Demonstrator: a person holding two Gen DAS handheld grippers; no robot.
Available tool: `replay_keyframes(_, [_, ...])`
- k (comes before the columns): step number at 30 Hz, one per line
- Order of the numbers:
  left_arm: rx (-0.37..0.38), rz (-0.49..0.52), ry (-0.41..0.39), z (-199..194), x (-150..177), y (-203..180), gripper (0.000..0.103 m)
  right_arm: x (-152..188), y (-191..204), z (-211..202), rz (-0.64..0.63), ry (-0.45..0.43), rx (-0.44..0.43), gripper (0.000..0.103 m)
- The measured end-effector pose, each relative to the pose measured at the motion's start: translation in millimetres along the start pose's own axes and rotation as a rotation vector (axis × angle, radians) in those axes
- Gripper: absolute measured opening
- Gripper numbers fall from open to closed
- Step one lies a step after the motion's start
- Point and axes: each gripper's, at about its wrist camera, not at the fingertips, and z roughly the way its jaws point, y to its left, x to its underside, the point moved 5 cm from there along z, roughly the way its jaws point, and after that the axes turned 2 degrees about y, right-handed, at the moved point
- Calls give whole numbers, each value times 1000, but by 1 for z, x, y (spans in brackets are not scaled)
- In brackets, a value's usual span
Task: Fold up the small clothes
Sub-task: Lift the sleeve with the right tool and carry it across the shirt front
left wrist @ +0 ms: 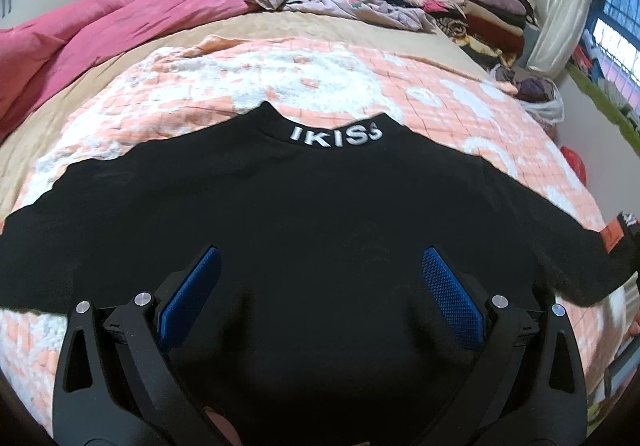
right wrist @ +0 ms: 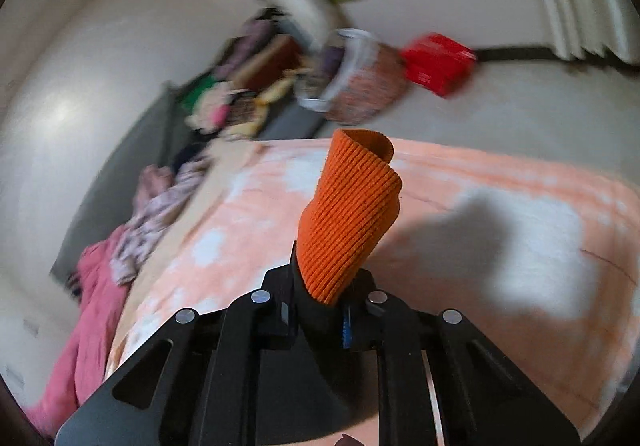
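- left gripper (left wrist: 320, 270): my jaws stand wide apart over the black top (left wrist: 304, 214), nothing between the blue pads (left wrist: 192, 294). the top lies flat and face down on the peach blanket (left wrist: 320, 70), collar lettering away from me.
- right gripper (right wrist: 320, 306): jaws clamped on the orange ribbed cuff (right wrist: 352, 214) of the top's sleeve, cuff sticking up past the tips.
- step in hand, my guess: fold that sleeve in across the body. keep the pinch firm, carry it low and level, lay it straight; the left could pin the body so it doesn't drag.
- left view shows the whole garment and the clothes pile (left wrist: 460, 2) at the back; only a sliver of cuff at its right edge.
- right view, blurred, shows the grip close up but no garment body.
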Motion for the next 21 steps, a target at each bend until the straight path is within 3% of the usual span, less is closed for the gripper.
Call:
replay_keyframes(5, [4,-51,-3,-8,-4,19,95,22,80,-11,-171,16,-163,14])
replay_keyframes(9, [3,-91,1,-13,-5,38,95,64,149,-15,-335,82,-293,14])
replay_keyframes(13, [-31,-103,-4,-18,-4,57,95,99,189,-10,-423,154,-362,14])
replay_keyframes(21, [-12,-188,9,-20,0,95,95,160,238,-1,-559,256,-431,14])
